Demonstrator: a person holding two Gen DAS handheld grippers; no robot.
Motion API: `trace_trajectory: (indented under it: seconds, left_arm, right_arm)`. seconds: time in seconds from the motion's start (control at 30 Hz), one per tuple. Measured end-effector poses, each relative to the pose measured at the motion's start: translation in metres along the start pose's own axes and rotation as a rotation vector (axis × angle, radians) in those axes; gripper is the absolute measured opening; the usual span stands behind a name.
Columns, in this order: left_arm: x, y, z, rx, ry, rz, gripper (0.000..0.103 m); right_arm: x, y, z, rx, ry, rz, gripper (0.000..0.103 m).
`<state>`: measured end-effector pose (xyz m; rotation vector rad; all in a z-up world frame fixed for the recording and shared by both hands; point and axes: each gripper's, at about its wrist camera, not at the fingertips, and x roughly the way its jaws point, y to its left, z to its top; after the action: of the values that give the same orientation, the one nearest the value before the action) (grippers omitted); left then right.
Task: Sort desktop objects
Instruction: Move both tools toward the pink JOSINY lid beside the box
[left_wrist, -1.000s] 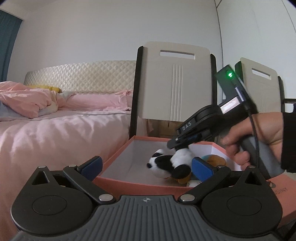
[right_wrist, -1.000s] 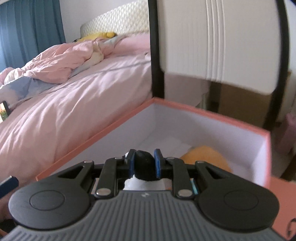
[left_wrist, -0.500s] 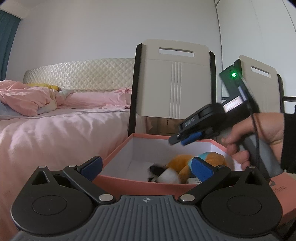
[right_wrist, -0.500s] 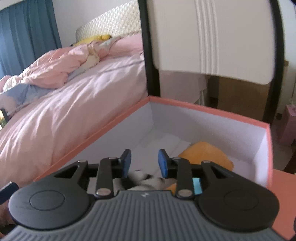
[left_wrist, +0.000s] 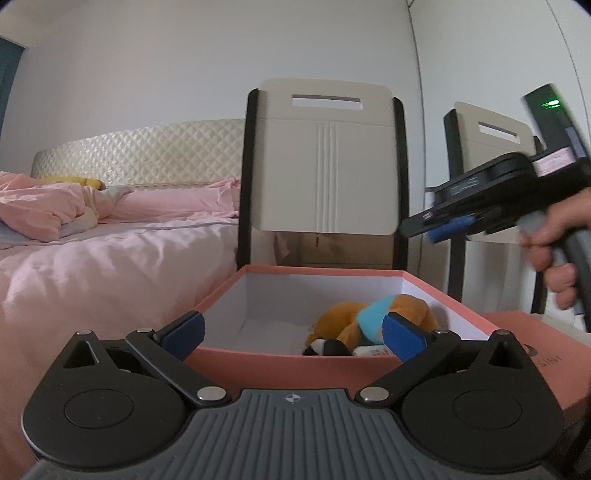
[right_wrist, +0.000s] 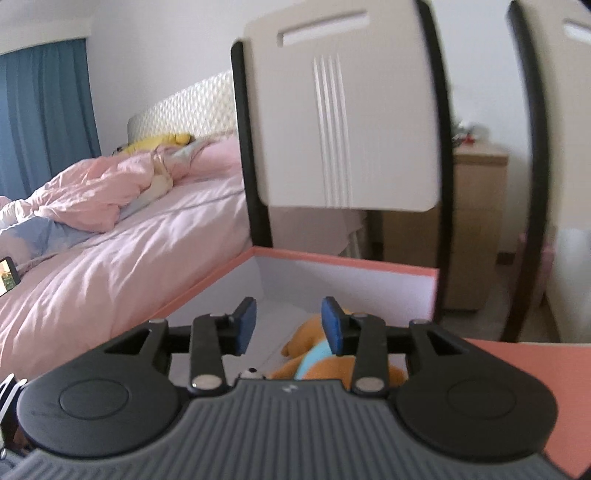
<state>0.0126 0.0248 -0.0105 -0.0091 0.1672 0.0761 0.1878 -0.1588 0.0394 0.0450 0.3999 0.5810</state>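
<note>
The right gripper (right_wrist: 288, 325) is seen with jaws opening and nothing between them, above the pink box (left_wrist: 280, 360). The orange plush (left_wrist: 373, 317) and a black-and-white plush (left_wrist: 327, 347) lie inside, lower centre. The left gripper (left_wrist: 291, 332) is spread, empty. The box rim could be clipped if either is lowered carelessly.

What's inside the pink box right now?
In the box: an orange plush in a teal shirt, and a black-and-white panda plush mostly hidden behind the front wall. The floor beneath them is covered.
</note>
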Motion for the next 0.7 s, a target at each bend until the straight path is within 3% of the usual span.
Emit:
trace_trajectory:
  seconds: [0.33, 0.5, 0.57, 0.7]
  left_arm:
    - [-0.003, -0.016, -0.007, 0.017, -0.008, -0.057, 0.103]
    - [-0.001, -0.024, -0.012, 0.029, 0.000, -0.065, 0.103]
    - [-0.001, -0.026, -0.013, 0.033, 0.001, -0.066, 0.103]
    - [0.001, -0.030, -0.016, 0.030, 0.005, -0.063, 0.103]
  right_arm:
    - [-0.083, -0.026, -0.048, -0.009, -0.150, -0.147, 0.060]
    - [-0.104, -0.039, -0.079, -0.002, -0.216, -0.217, 0.075]
    - [-0.108, -0.044, -0.090, 0.001, -0.235, -0.236, 0.085]
    - [-0.117, -0.050, -0.101, 0.017, -0.267, -0.242, 0.097]
